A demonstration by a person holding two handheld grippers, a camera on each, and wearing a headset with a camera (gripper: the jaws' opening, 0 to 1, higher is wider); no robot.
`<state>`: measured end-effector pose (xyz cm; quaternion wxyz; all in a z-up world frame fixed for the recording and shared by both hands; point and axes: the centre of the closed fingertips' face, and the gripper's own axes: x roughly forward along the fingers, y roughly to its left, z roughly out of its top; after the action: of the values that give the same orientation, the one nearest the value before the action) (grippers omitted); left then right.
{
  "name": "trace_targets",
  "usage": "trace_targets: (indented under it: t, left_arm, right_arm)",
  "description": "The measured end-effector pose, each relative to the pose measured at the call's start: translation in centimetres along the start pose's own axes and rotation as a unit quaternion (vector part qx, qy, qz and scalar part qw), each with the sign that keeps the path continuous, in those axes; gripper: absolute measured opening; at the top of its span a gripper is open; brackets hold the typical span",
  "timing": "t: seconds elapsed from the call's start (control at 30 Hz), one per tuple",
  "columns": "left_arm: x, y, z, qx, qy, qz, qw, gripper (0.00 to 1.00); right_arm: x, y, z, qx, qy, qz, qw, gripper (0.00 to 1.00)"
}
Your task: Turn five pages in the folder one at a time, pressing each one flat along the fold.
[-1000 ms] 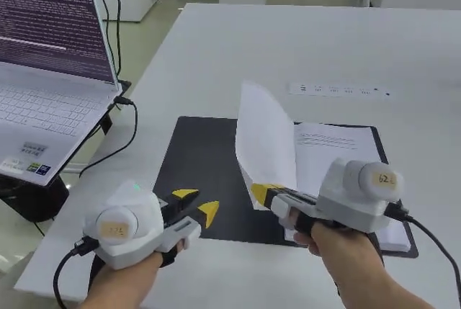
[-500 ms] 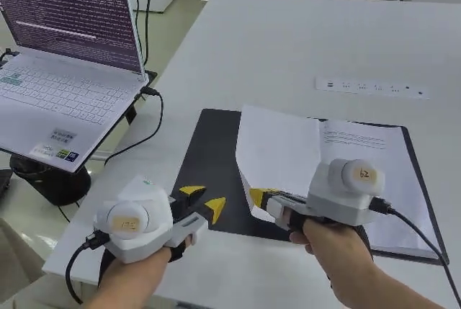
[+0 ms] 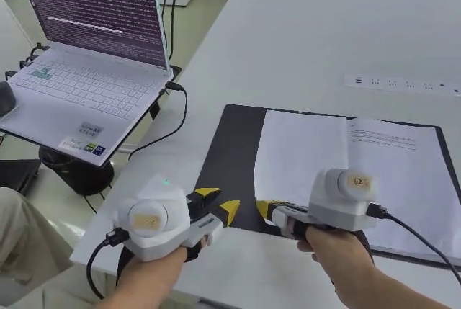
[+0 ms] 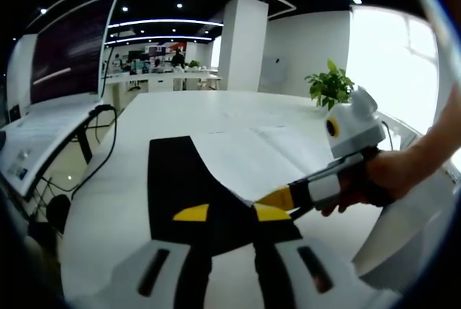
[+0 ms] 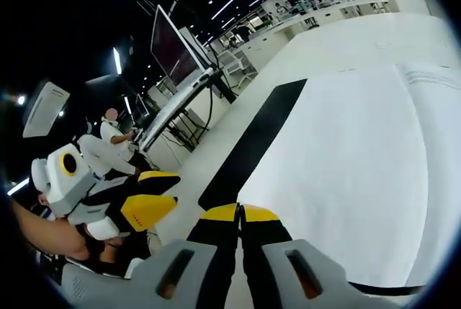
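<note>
A black folder (image 3: 229, 152) lies open on the white table, its left cover bare. A white page (image 3: 302, 154) has swung over to the left of the fold and lies low over that cover. My right gripper (image 3: 263, 209) is shut on this page's near left corner; in the right gripper view the shut gripper (image 5: 239, 213) meets the page (image 5: 346, 158) at its edge. My left gripper (image 3: 218, 204) hovers open just left of it, over the folder's near corner. In the left gripper view my open gripper (image 4: 230, 213) frames the black cover (image 4: 173, 179) and the page (image 4: 248, 158).
An open laptop (image 3: 94, 57) on a stand sits at the left, its cable (image 3: 176, 118) trailing toward the folder. A white power strip (image 3: 403, 84) lies beyond the folder. The table's near edge runs just under both hands. Printed sheets (image 3: 403, 172) fill the folder's right side.
The page has come down from upright to nearly flat on the left side, still held at its corner by my right gripper. The head camera has shifted, so the laptop looms larger.
</note>
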<state>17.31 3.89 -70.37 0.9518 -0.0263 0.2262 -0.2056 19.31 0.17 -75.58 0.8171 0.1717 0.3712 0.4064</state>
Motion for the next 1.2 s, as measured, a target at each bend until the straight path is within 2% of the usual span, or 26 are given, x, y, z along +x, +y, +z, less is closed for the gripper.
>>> trace_targets:
  t: [0.13, 0.3, 0.47, 0.57, 0.63, 0.83, 0.9, 1.03, 1.07, 1.1, 1.2]
  left_arm:
    - [0.3, -0.1, -0.1, 0.003, 0.003, -0.001, 1.0000, 0.20]
    - [0.9, -0.2, -0.2, 0.002, 0.007, -0.001, 1.0000, 0.20]
    - [2.2, -0.7, -0.6, 0.004, 0.015, -0.010, 0.9998, 0.18]
    - [4.1, -2.3, -1.9, 0.035, 0.041, -0.041, 0.9977, 0.18]
    - [5.3, -2.8, -2.9, 0.051, 0.058, -0.052, 0.9956, 0.18]
    - [7.7, -3.4, -4.6, 0.056, 0.083, -0.060, 0.9931, 0.17]
    - [8.1, -3.2, -5.2, 0.072, 0.095, -0.055, 0.9913, 0.18]
    - [8.7, -2.6, -5.8, 0.070, 0.101, -0.044, 0.9914, 0.16]
    - [8.7, -2.4, -5.5, 0.071, 0.087, -0.039, 0.9930, 0.14]
    - [8.7, -2.3, -5.8, 0.068, 0.093, -0.037, 0.9927, 0.13]
    - [8.7, -2.3, -5.8, 0.081, 0.085, -0.040, 0.9923, 0.12]
  right_arm:
    - [0.3, -0.2, 0.0, -0.003, -0.004, 0.000, 1.0000, 0.00]
    - [0.2, 0.0, 0.0, -0.002, -0.009, 0.015, 0.9998, 0.06]
    - [-1.5, -0.9, 0.2, -0.006, -0.023, 0.012, 0.9996, 0.08]
    - [-3.3, -2.4, 1.0, -0.002, -0.038, 0.004, 0.9993, 0.07]
    - [-4.1, -3.4, 1.5, 0.004, -0.047, -0.004, 0.9989, 0.07]
    - [-6.6, -6.3, 3.0, 0.021, -0.068, -0.018, 0.9973, 0.07]
    - [-7.3, -7.1, 3.3, 0.023, -0.068, -0.018, 0.9973, 0.07]
    - [-8.1, -8.5, 4.0, 0.026, -0.072, -0.022, 0.9968, 0.07]
    - [-8.3, -9.0, 4.2, 0.032, -0.070, -0.022, 0.9968, 0.07]
    - [-8.4, -9.2, 4.3, 0.033, -0.071, -0.022, 0.9967, 0.07]
    - [-8.6, -10.2, 4.9, 0.036, -0.071, -0.024, 0.9966, 0.06]
